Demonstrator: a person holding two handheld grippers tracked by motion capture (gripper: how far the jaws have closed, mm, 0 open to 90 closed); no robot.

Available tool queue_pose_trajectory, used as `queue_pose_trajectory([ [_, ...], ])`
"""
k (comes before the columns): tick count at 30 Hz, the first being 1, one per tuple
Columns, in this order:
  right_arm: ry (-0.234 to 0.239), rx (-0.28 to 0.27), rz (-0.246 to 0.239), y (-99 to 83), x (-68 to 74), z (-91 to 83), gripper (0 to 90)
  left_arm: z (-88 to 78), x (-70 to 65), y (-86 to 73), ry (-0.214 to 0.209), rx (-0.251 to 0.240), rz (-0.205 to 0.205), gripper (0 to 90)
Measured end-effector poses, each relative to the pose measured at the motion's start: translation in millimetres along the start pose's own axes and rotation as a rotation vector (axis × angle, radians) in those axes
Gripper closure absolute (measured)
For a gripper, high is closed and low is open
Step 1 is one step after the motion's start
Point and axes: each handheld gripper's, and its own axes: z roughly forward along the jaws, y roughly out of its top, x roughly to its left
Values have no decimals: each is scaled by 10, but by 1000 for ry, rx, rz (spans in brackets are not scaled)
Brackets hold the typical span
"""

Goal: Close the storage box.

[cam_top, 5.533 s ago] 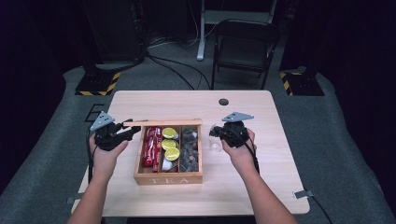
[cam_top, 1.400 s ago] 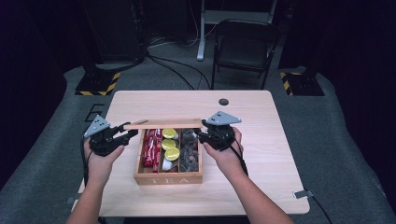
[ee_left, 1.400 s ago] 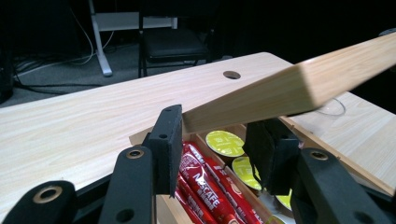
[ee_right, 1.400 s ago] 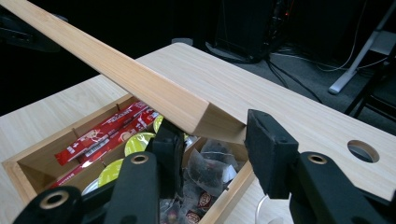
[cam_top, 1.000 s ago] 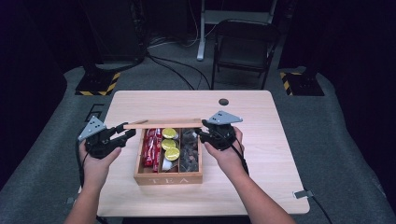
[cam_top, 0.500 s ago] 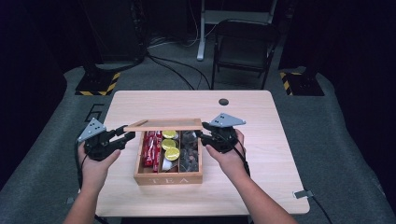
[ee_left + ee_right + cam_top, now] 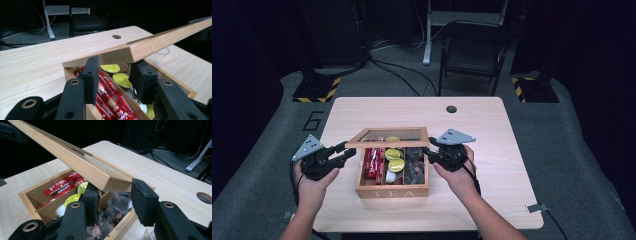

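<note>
Lid point(image 7: 388, 138) of tea box point(image 7: 393, 192) half-raised, left gripper point(image 7: 346, 151) and right gripper point(image 7: 428, 152) each pinching a front corner; uneven lift or slip could drop it on the sachets.

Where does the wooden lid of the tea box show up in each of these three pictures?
High view: the lid sits mid-table, raised over the box's far edge.
Left gripper view: the lid slants from centre to upper right.
Right gripper view: the lid slants from upper left to centre.
Shared landmark: the yellow pods.
</note>
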Motion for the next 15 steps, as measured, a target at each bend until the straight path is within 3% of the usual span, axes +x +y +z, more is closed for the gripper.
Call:
queue_pose_trajectory([
  [15, 17, 4, 11, -114, 39, -40, 593, -43, -64, -56, 10, 37, 36, 591],
])
